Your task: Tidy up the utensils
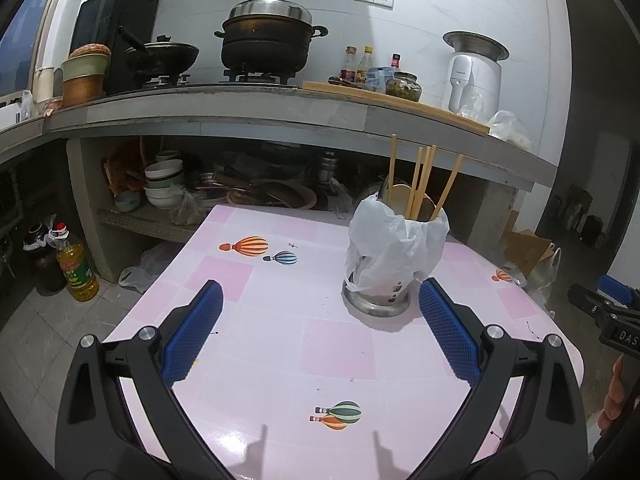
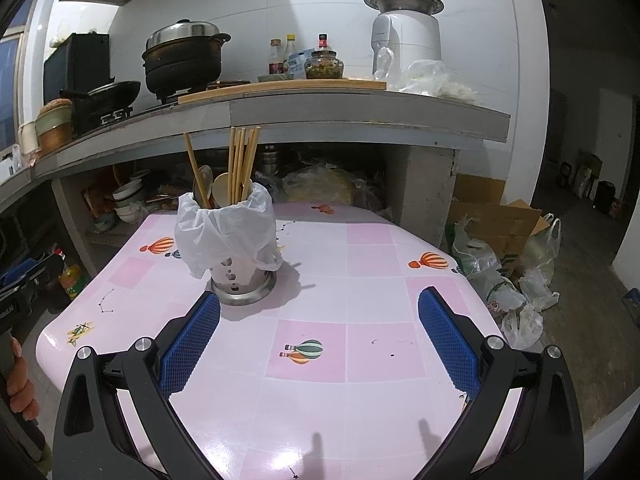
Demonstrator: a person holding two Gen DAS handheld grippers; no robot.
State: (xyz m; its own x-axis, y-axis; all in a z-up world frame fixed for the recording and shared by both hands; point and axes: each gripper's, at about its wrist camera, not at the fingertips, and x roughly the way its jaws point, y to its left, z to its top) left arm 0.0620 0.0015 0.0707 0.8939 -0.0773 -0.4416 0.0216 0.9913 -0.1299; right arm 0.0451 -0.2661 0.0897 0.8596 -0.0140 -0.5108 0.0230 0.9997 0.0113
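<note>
While both grippers, left gripper (image 1: pixel 320 308) and right gripper (image 2: pixel 320 316), are hovering spread and empty, a bag-wrapped steel utensil holder (image 1: pixel 378 296) is standing on the pink table (image 1: pixel 280 352), holding chopsticks (image 1: pixel 420 184), below a kitchen counter (image 1: pixel 280 116).

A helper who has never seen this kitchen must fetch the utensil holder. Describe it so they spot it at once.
Start at the pink table with balloon prints, below the grey counter. The holder is the only thing standing on it: a perforated steel cylinder on a round base. A white plastic bag drapes its top, and chopsticks and spoons stick out.
</note>
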